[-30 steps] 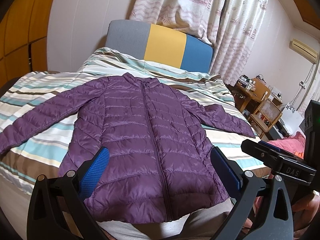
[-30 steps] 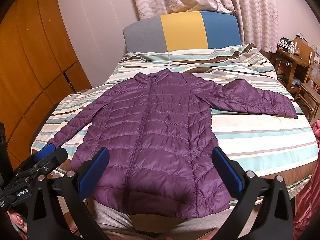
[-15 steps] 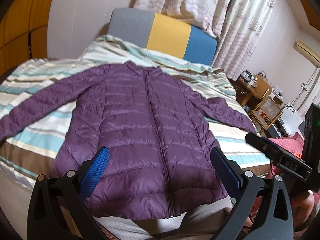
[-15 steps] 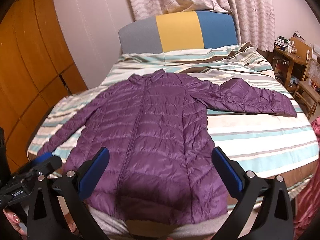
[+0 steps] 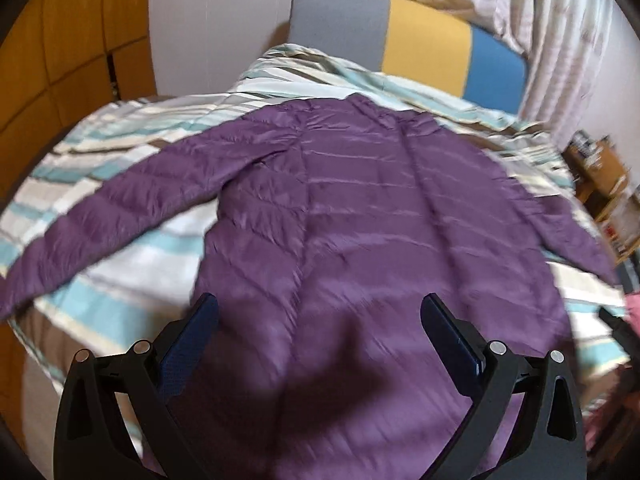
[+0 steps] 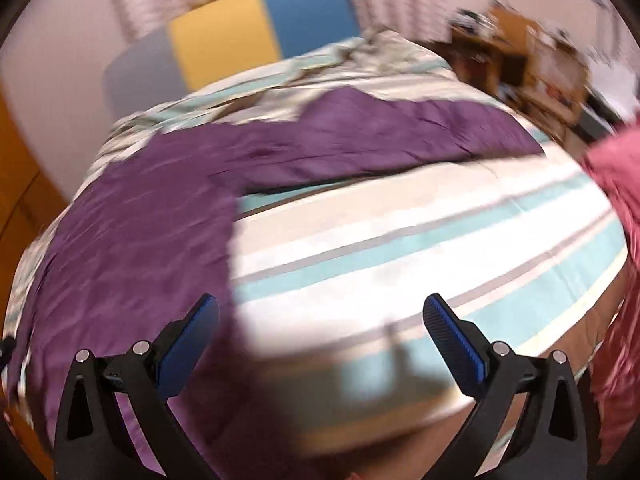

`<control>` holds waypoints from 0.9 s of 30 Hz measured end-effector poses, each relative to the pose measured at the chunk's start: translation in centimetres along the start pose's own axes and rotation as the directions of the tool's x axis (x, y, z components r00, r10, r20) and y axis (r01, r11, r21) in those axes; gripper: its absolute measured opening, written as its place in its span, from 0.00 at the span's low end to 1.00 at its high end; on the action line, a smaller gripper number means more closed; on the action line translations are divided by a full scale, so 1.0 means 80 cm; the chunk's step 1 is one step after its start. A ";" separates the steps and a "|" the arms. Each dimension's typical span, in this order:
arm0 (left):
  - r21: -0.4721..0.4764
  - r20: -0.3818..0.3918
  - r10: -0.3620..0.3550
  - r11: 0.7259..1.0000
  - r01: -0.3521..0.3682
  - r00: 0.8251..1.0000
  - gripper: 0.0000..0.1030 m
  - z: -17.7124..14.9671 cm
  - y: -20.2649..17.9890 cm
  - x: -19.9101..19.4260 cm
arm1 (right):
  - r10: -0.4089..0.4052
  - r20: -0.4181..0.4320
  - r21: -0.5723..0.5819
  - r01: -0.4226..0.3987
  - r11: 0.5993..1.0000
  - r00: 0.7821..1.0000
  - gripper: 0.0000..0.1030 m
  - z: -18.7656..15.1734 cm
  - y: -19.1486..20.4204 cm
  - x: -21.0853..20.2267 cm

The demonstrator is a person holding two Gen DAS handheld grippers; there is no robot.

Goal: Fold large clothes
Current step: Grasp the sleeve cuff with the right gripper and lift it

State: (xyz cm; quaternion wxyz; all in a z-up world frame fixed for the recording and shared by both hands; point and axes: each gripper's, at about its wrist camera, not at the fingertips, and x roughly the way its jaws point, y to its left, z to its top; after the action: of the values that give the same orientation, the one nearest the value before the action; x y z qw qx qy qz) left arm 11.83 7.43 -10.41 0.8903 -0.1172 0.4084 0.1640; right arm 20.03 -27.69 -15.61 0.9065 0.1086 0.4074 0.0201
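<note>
Purple padded jacket spread flat on the striped bed, not yet taken up by either gripper.

The jacket is judged to be light, soft and puffy, with a shiny shell that is likely to be slippery, so a hold on a doubled edge such as a cuff, the hem or the collar is to be preferred over the slick quilted middle. The left gripper is held wide open and empty above the lower body of the jacket, whose collar is seen toward 12 o'clock and one sleeve toward 9 o'clock. The right gripper is likewise spread open with nothing between its fingers; from it the jacket is seen at 9 to 10 o'clock, the other sleeve stretched toward 1 o'clock, bare bedding directly ahead.
</note>
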 end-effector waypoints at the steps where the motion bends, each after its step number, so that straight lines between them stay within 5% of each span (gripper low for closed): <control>1: 0.007 -0.002 0.017 1.000 -0.017 1.000 0.97 0.005 0.002 0.011 | -0.024 -0.003 0.026 0.024 0.999 1.000 0.98 0.005 -0.015 0.011; 4: 0.002 -0.004 0.069 0.998 -0.069 0.998 0.97 0.026 0.008 0.049 | -0.035 0.046 0.107 0.030 0.994 0.998 0.96 0.024 -0.062 0.032; 8: -0.011 0.023 0.149 0.989 -0.149 0.989 0.97 0.052 0.020 0.090 | -0.085 0.088 0.224 0.063 0.973 0.992 0.73 0.054 -0.118 0.060; 12: -0.033 0.032 0.208 0.978 -0.207 0.978 0.97 0.068 0.033 0.122 | -0.106 0.102 0.342 0.066 0.937 0.989 0.61 0.075 -0.163 0.076; 17: -0.079 -0.027 0.229 0.970 -0.231 0.973 0.97 0.072 0.055 0.153 | -0.100 0.116 0.456 0.037 0.889 0.988 0.60 0.103 -0.212 0.095; 20: -0.114 -0.064 0.180 0.976 -0.187 0.982 0.97 0.067 0.065 0.168 | -0.097 0.124 0.515 0.020 0.857 0.988 0.60 0.110 -0.228 0.101; 27: -0.113 -0.059 0.185 0.975 -0.191 0.981 0.97 0.062 0.062 0.172 | -0.107 0.163 0.581 -0.008 0.814 0.981 0.55 0.134 -0.256 0.121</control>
State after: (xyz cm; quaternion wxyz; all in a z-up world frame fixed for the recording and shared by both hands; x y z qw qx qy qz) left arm 21.76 16.39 -18.15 0.8522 -0.1343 0.4285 0.2686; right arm 33.42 -48.39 -20.19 0.8650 0.3699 0.3093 -0.1388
